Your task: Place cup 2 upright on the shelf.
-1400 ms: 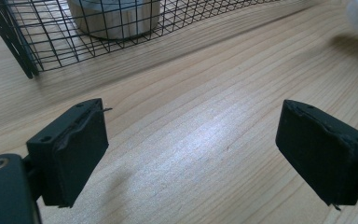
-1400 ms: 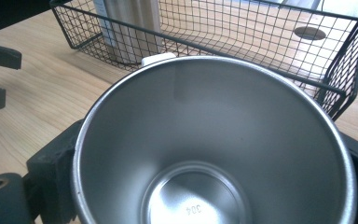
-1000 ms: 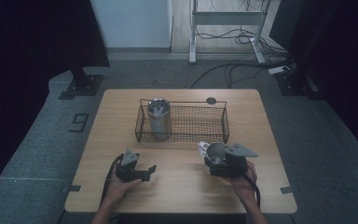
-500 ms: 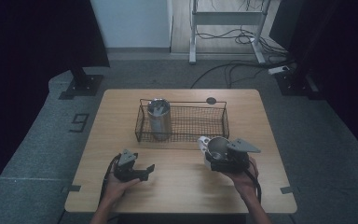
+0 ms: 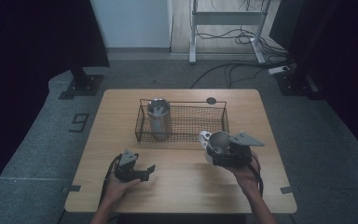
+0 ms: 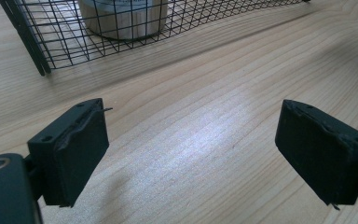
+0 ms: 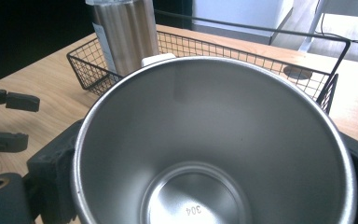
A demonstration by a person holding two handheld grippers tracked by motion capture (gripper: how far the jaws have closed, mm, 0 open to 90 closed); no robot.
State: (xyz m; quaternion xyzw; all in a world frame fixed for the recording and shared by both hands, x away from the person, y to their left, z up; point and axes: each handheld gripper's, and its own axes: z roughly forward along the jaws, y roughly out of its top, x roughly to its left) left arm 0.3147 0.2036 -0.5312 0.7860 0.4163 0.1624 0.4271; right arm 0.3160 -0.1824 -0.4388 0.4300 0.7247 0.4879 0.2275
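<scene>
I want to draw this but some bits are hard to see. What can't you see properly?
- Outside of the steel cup: right gripper view looks into it, edges cut its rim.
- Top of the tall steel tumbler: cut off by that view's upper edge.
- Wire basket: left gripper view's top edge crops it.
- Right gripper jaws: high view, cup hides them.

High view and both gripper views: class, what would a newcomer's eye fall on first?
The shiny steel cup clamped in the right tool, near the table's right front. Next, the wire basket at mid-table with a steel tumbler upright in its left end. The left tool gapes empty.
</scene>
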